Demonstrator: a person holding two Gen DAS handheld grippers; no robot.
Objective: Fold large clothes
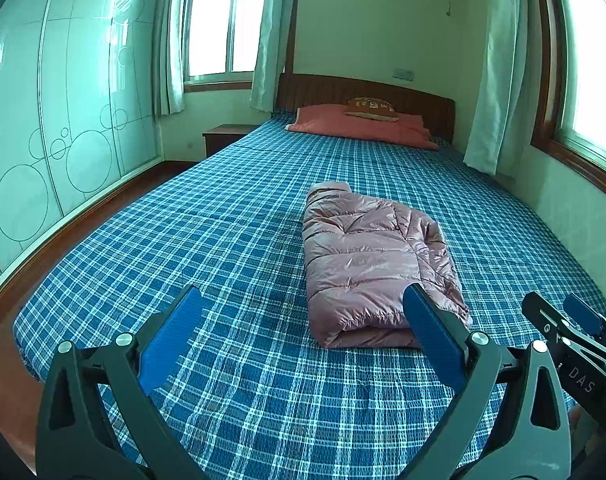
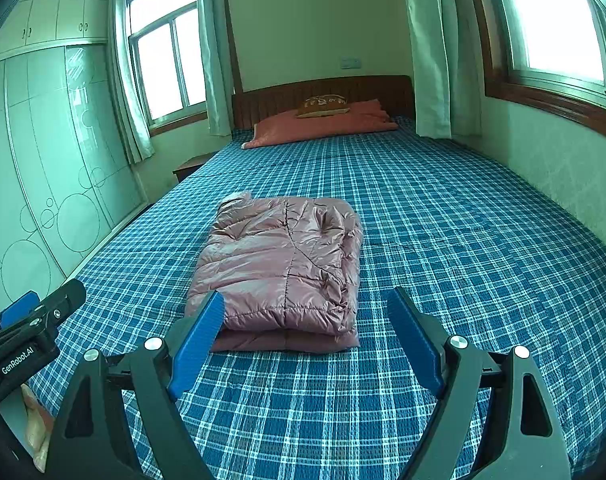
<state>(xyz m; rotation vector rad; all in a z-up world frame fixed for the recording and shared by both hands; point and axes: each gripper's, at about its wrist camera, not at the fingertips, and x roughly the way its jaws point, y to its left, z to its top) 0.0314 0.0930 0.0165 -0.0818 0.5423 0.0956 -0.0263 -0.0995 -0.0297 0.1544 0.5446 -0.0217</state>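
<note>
Beyond the folded jacket (image 2: 279, 264), a pillow (image 2: 323, 124) meets the headboard (image 2: 323, 88).

A shiny pink quilted puffer jacket (image 1: 367, 256) (image 2: 281, 260) is seen folded into a compact rectangular bundle; it is laid flat on the blue plaid bedsheet (image 1: 183, 232) (image 2: 443, 220); its doubled layers are shown at the near edge
</note>
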